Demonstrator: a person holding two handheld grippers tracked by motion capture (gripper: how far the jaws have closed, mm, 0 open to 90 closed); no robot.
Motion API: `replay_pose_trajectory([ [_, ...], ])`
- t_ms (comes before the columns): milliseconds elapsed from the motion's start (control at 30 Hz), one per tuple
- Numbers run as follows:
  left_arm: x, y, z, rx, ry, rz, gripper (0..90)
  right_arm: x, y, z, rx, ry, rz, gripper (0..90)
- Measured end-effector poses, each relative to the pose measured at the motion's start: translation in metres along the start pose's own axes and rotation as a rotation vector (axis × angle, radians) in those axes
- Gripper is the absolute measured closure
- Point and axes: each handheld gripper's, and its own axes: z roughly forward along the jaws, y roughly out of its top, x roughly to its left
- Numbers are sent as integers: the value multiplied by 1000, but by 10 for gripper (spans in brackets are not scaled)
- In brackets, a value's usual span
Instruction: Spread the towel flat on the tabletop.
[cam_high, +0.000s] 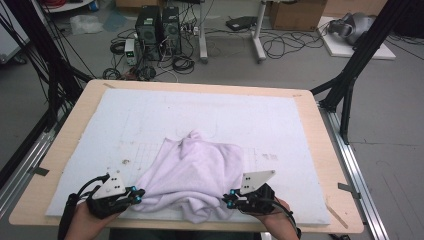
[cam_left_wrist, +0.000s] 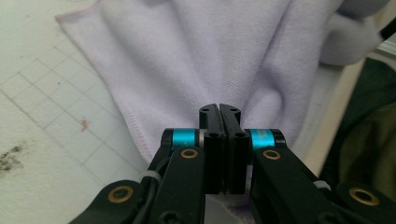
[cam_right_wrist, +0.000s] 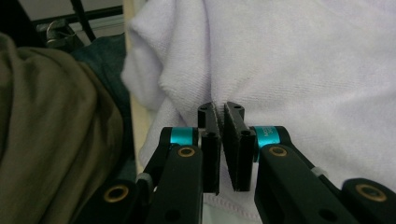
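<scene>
A pale lilac towel (cam_high: 195, 170) lies crumpled on the near half of the white mat (cam_high: 165, 112), bunched into a peak in the middle. My left gripper (cam_high: 138, 194) is at the towel's near left corner, its jaws pressed together on the hemmed edge (cam_left_wrist: 140, 140). In the left gripper view the gripper (cam_left_wrist: 219, 111) pinches a fold of towel (cam_left_wrist: 210, 56). My right gripper (cam_high: 228, 200) is at the near right side; its jaws (cam_right_wrist: 220, 108) clamp a ridge of the towel (cam_right_wrist: 303, 70), with only cloth in the thin gap.
The mat covers a wooden table (cam_high: 74, 117) whose near edge is just below both hands. Black frame posts (cam_high: 350, 75) stand at the table's left and right. Computers and cables (cam_high: 157, 30) lie on the floor beyond. The person's olive clothing (cam_right_wrist: 51, 130) is close behind the right gripper.
</scene>
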Motion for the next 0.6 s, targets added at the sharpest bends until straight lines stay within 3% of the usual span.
replay_pose_trajectory([
  [33, -1, 1, -2, -4, -2, 8, 876, 1, 1, -3, -3, -13, -14, 829],
  [67, -1, 4, -4, -10, 1, 16, 825, -3, 3, -11, -24, -24, -4, 751],
  [133, 2, 9, -4, -26, 7, 16, 738, -12, 4, -19, -51, -56, 26, 686],
  [200, 11, 14, -1, -40, 16, 11, 712, -18, 4, -22, -64, -73, 40, 651],
  [267, 28, 23, 13, -42, 38, -11, 641, -39, 3, -22, -71, -133, 80, 602],
  [400, 47, 34, 38, -29, 34, -27, 600, -68, -5, -10, -59, -184, 156, 557],
  [467, 54, 38, 52, -15, 36, -32, 564, -77, -8, 0, -11, -203, 181, 542],
  [600, 66, 40, 73, 28, 42, -43, 517, -84, -11, 9, 42, -223, 181, 543],
])
